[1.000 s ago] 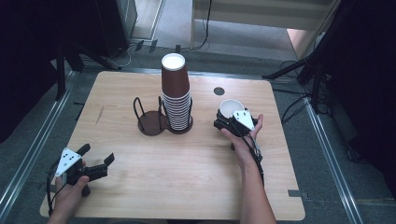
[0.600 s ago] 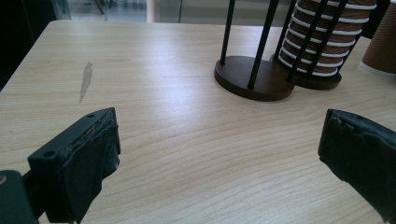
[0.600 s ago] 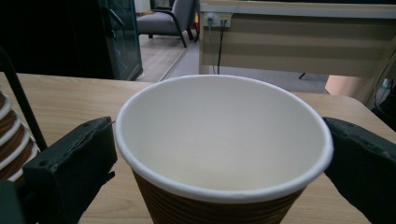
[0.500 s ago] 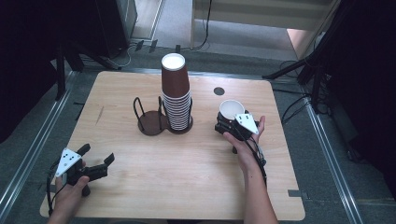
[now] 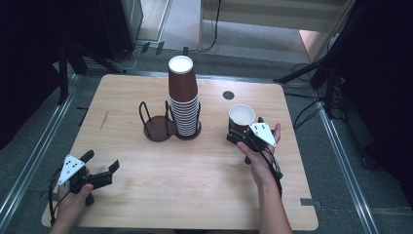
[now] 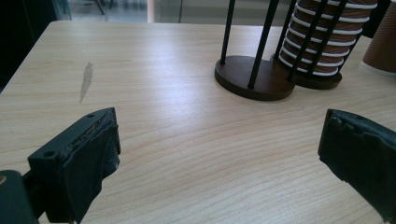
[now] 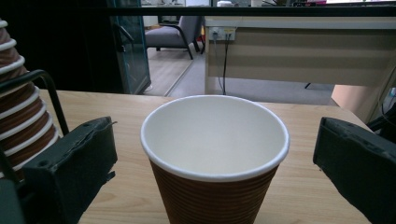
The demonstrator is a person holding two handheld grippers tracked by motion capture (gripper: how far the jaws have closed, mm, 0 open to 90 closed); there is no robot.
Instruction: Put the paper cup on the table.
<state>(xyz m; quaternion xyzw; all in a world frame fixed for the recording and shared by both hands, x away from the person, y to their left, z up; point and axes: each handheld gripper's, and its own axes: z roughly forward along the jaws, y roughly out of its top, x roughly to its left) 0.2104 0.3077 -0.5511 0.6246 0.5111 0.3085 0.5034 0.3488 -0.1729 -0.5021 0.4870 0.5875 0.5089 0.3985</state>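
Observation:
A single brown ribbed paper cup [image 5: 242,116] [image 7: 215,140] stands upright and empty on the wooden table [image 5: 195,195], right of centre. My right gripper [image 5: 245,128] [image 7: 212,161] is open, with its jaws wide on either side of the cup and a gap on both sides. A tall stack of brown cups [image 5: 183,97] [image 6: 327,42] [image 7: 18,107] fills one ring of a black wire cup holder [image 5: 157,127] [image 6: 254,79]; the other ring is empty. My left gripper [image 5: 101,161] [image 6: 219,154] is open near the front left corner, with nothing between its jaws.
A small dark round hole [image 5: 228,95] sits in the tabletop behind the lone cup. A grey scuff mark [image 6: 86,80] lies on the left part of the table. Metal rails and black stands flank the table on both sides.
My right gripper has drawn back slightly toward the person while the lone cup stays where it was. The left gripper has not moved.

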